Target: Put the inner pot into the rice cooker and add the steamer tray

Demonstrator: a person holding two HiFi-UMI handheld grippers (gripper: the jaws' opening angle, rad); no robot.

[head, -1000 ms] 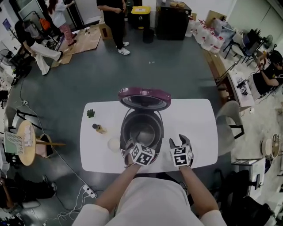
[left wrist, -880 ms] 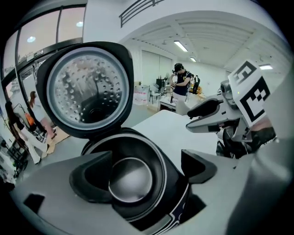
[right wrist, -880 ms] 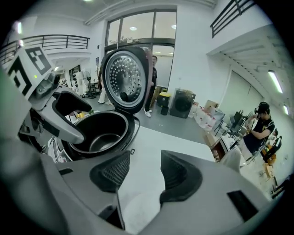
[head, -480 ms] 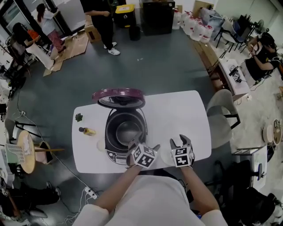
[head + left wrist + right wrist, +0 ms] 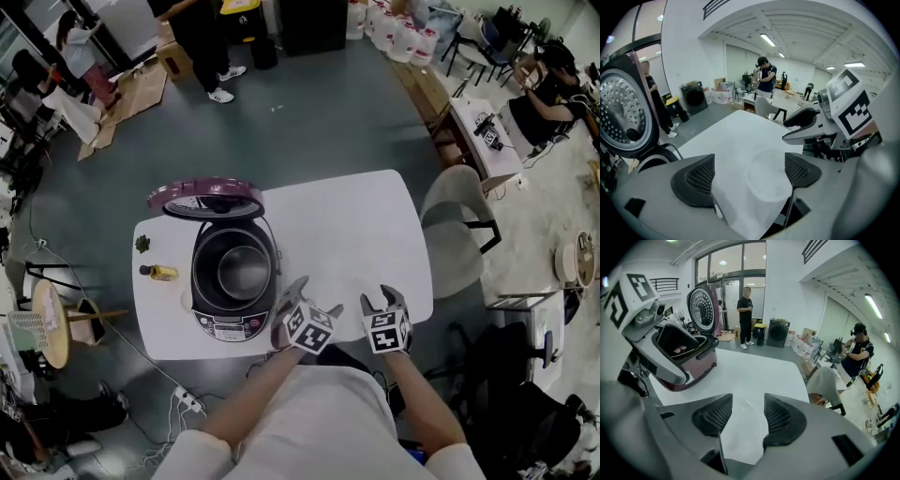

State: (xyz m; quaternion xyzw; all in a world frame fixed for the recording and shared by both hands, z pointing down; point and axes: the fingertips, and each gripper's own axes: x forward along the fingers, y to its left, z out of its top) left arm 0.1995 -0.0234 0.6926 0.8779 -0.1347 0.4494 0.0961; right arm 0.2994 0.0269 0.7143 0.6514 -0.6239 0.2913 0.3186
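Note:
The purple rice cooker (image 5: pixel 234 281) stands on the left half of the white table (image 5: pixel 366 216) with its lid (image 5: pixel 204 197) raised. A grey metal inner pot (image 5: pixel 236 270) sits inside it. My left gripper (image 5: pixel 317 295) hovers over the table just right of the cooker, open and holding nothing. In the left gripper view a faint clear round thing (image 5: pixel 771 176) lies on the table between the open jaws, untouched. My right gripper (image 5: pixel 380 298) is beside the left one near the table's front edge, open with only bare table between its fingers (image 5: pixel 715 416).
A small yellow bottle (image 5: pixel 161 273) and a little green thing (image 5: pixel 142 244) lie left of the cooker. A grey chair (image 5: pixel 452 220) stands at the table's right side. People stand and sit farther off on the floor around.
Both grippers have shifted to the right, away from the cooker's front, onto the open part of the table. Their jaws stay as wide as before.

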